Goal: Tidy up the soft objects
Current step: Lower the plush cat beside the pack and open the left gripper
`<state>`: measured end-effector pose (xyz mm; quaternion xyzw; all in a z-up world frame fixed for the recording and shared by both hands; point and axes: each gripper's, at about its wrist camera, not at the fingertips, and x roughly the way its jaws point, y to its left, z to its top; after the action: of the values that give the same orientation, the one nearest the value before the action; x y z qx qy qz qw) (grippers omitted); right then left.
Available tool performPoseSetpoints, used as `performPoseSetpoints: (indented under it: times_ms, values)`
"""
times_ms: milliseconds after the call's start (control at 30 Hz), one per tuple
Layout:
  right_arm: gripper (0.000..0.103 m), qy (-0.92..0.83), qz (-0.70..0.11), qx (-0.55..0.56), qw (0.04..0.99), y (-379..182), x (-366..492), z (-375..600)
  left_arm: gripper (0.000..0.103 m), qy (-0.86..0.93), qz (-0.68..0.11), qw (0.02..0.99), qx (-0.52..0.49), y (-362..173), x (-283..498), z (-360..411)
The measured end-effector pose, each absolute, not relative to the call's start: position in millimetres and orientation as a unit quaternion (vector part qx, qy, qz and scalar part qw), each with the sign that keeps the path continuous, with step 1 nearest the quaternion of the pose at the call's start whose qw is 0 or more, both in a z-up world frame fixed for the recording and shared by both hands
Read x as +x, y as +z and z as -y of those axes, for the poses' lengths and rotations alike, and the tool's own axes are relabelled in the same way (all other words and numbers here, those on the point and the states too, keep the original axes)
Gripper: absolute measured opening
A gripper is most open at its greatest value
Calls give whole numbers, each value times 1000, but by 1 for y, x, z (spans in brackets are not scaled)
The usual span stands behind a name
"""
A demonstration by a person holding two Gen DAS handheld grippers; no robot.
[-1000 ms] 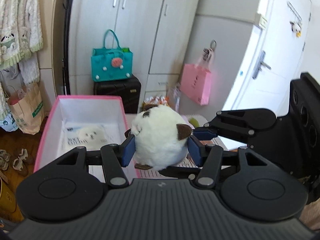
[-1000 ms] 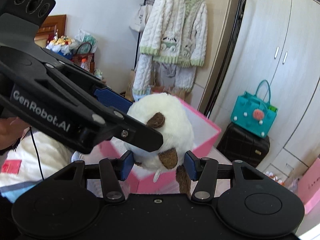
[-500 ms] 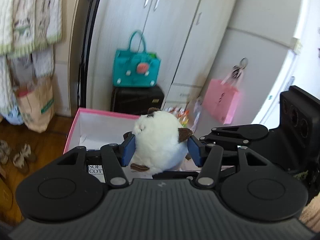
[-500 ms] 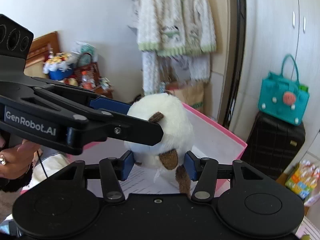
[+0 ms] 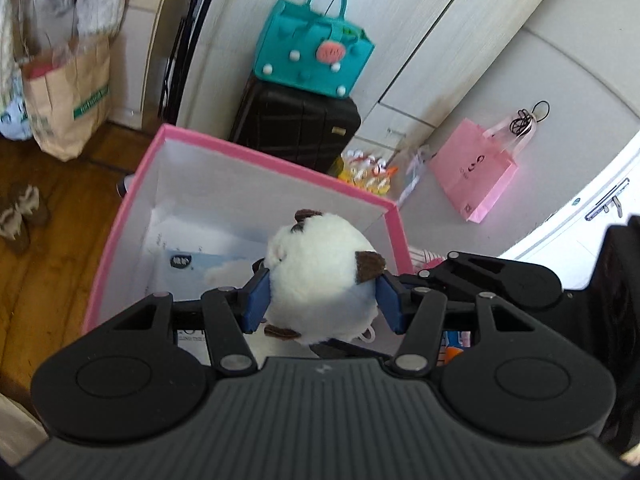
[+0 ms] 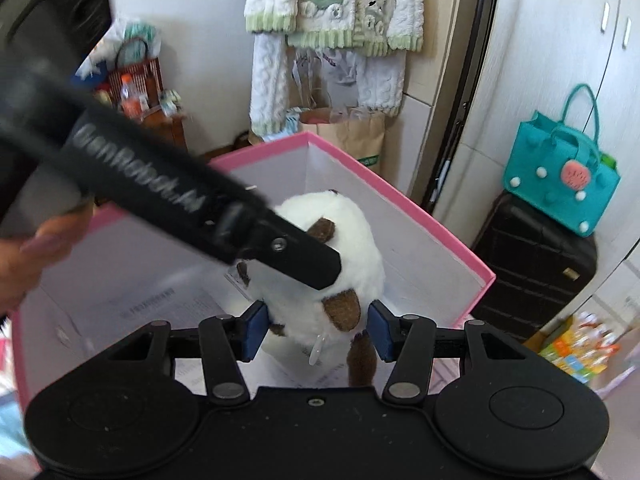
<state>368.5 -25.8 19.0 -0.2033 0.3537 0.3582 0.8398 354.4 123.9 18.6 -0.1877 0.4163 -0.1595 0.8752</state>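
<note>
Jaws of both grippers clamped on white plush toy [image 5: 320, 276], "GenRobot.AI" on left gripper [image 6: 316, 276]

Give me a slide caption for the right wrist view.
Both grippers hold a white plush toy over the open pink box.

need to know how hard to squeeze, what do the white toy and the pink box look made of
White toy: plush, a fluffy pile with brown felt-like ears; it looks soft. Pink box: probably cardboard or fabric-covered board, with thin straight walls, a matte pink rim and a white lining; the pictures do not show which.
</note>
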Motion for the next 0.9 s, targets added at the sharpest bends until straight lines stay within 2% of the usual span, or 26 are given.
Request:
performPoseSetpoints:
  times_ms: [167,400,533,733,900]
  values:
    - [58,344,-354,-228,839,15,373,27,54,-162,-437,861,-205,8,365,-122]
    - [58,335,-318,-262,847,22,364,38,46,-172,-491,819,-244,-18,380,-121]
    - [57,365,-314,-235,844,30,355,54,39,-155,-497,820,-237,-26,381,-116]
    - [57,403,-326,-161,840,40,346,83,39,-149,-509,813,-240,-34,383,-108]
    - [57,428,-334,-131,830,49,330,91,39,-140,-497,836,-187,-13,364,-100]
